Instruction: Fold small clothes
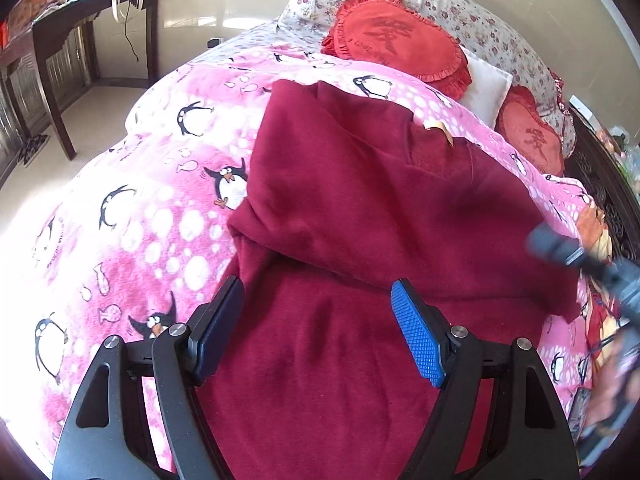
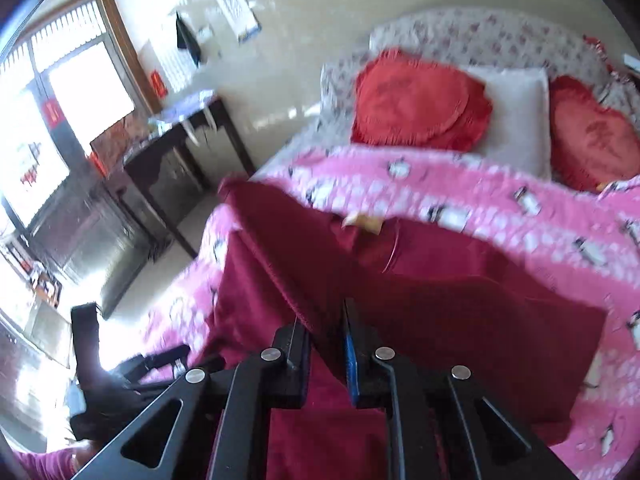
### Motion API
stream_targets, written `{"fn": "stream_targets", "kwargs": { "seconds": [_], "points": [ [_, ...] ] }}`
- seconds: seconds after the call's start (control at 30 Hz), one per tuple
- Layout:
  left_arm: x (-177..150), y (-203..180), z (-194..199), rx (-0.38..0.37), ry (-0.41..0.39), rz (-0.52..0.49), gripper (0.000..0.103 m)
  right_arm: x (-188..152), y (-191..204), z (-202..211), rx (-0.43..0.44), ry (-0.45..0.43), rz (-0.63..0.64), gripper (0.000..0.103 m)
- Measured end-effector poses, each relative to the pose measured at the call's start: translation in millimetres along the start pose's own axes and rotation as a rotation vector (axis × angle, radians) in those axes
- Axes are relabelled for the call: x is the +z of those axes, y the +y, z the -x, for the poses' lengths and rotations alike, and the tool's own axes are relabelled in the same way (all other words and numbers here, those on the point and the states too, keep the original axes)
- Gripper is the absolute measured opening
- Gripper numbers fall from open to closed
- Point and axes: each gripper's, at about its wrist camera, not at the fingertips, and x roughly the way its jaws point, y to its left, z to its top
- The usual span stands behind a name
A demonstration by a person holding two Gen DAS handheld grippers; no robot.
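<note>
A dark red fleece garment [image 1: 360,208] lies on a pink penguin-print blanket [image 1: 132,220] on a bed, its far part folded over the near part, a tan label [image 1: 438,128] at the collar. My left gripper [image 1: 318,300] is open and empty just above the near part of the garment. My right gripper [image 2: 328,328] is shut on an edge of the garment [image 2: 440,300] and holds it lifted; the view is blurred. The right gripper also shows blurred at the right edge of the left wrist view [image 1: 580,260].
Two red heart cushions [image 1: 396,36] [image 1: 528,132], a white pillow [image 1: 486,84] and floral pillows [image 1: 460,8] lie at the head of the bed. A dark wooden table [image 1: 80,32] stands on the floor to the left. A carved dark footboard [image 1: 604,196] runs along the right.
</note>
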Motion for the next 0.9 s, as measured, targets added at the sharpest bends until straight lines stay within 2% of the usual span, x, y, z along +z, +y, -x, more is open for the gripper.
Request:
{"fn": "stream_targets", "kwargs": {
  "seconds": [0.03, 0.1, 0.17, 0.3, 0.4, 0.53, 0.7, 0.77, 0.83, 0.87, 0.9],
  "points": [
    [0, 1, 1, -0.004, -0.002, -0.002, 0.077, -9, -3, -16, -0.009, 0.050, -0.015, 0.029],
    [1, 3, 2, -0.019, -0.011, -0.008, 0.077, -23, -13, -24, -0.014, 0.077, -0.053, 0.034],
    [5, 1, 0, -0.037, -0.023, -0.024, 0.077, -30, -23, -18, -0.003, 0.072, -0.080, 0.035],
    [12, -8, -7, -0.088, -0.013, -0.047, 0.077, -27, -32, 15, -0.022, 0.012, -0.095, 0.047],
    [8, -22, -16, -0.128, 0.019, -0.076, 0.077, -32, -41, 33, -0.032, 0.000, -0.096, 0.048],
    [-8, -44, -34, -0.066, 0.093, -0.163, 0.077, -46, -63, 38, -0.029, 0.019, -0.176, 0.048],
    [-20, -47, -49, -0.128, 0.142, -0.133, 0.076, -60, -76, 42, 0.021, 0.010, -0.239, 0.048],
    [-20, -46, -55, -0.143, 0.153, -0.107, 0.066, -63, -79, 43, 0.020, 0.008, -0.248, 0.048],
    [-19, -44, -60, -0.139, 0.169, -0.087, 0.030, -65, -82, 45, 0.017, 0.003, -0.262, 0.048],
    [-18, -43, -59, -0.146, 0.178, -0.070, 0.027, -66, -84, 49, 0.015, -0.002, -0.267, 0.048],
    [-17, -43, -56, -0.159, 0.173, -0.055, 0.018, -67, -86, 52, 0.011, -0.011, -0.272, 0.048]
  ]
}}
